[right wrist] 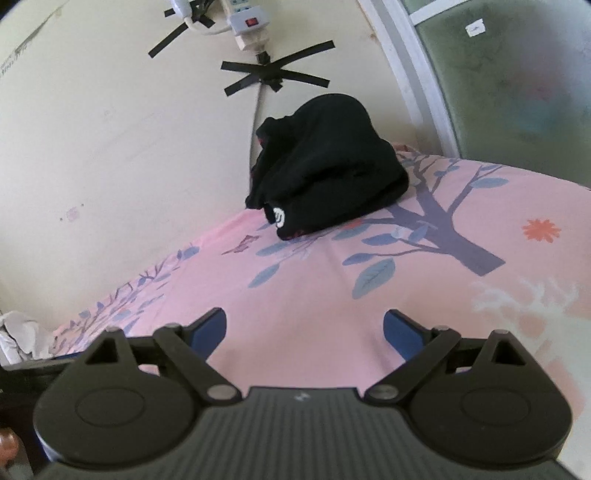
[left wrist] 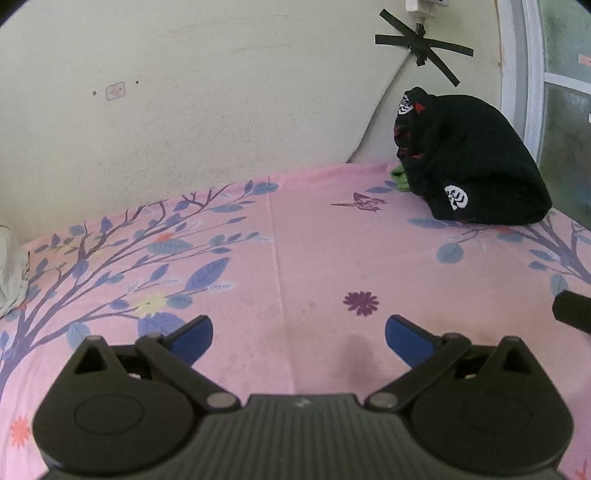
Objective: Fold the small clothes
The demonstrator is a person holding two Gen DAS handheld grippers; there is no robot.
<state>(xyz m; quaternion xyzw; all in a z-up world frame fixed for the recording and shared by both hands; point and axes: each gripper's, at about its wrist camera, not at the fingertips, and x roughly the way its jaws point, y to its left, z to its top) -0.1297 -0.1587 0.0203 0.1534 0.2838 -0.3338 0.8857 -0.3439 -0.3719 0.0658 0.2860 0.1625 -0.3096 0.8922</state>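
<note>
We have both sets of tongs spread wide and carrying nothing: the left tongs (left wrist: pixel 299 338) hang over a bare stretch of the bed (left wrist: pixel 314 258), and the right tongs (right wrist: pixel 304 332) do the same a little nearer the clothes. The clothes we mean to fold sit as one black pile (left wrist: pixel 469 162) at the far right of the bed, up against the wall (left wrist: pixel 184 92) and close to the window frame (left wrist: pixel 517 74); in the right view the same black pile (right wrist: pixel 325 166) lies straight ahead, well apart from our blue fingertips (right wrist: pixel 210 328). We judge the cloth to be light, soft and limp, so it will sag and drag rather than keep a shape, and the heap may hold more than one garment, since a scrap of green cloth (left wrist: pixel 400 177) peeps out at its far left foot. A white logo (left wrist: pixel 457 197) on the near lower edge marks what looks like a hem, and we think that free edge is the best place to pinch, with one layer only. The pink flowered sheet looks smooth but soft underneath, so pressing down will dimple it. Black tape (left wrist: pixel 424 44) holds a cable to the wall above, under a power strip (right wrist: pixel 247 22), and some pale cloth (left wrist: pixel 11 266) lies at the left edge.
</note>
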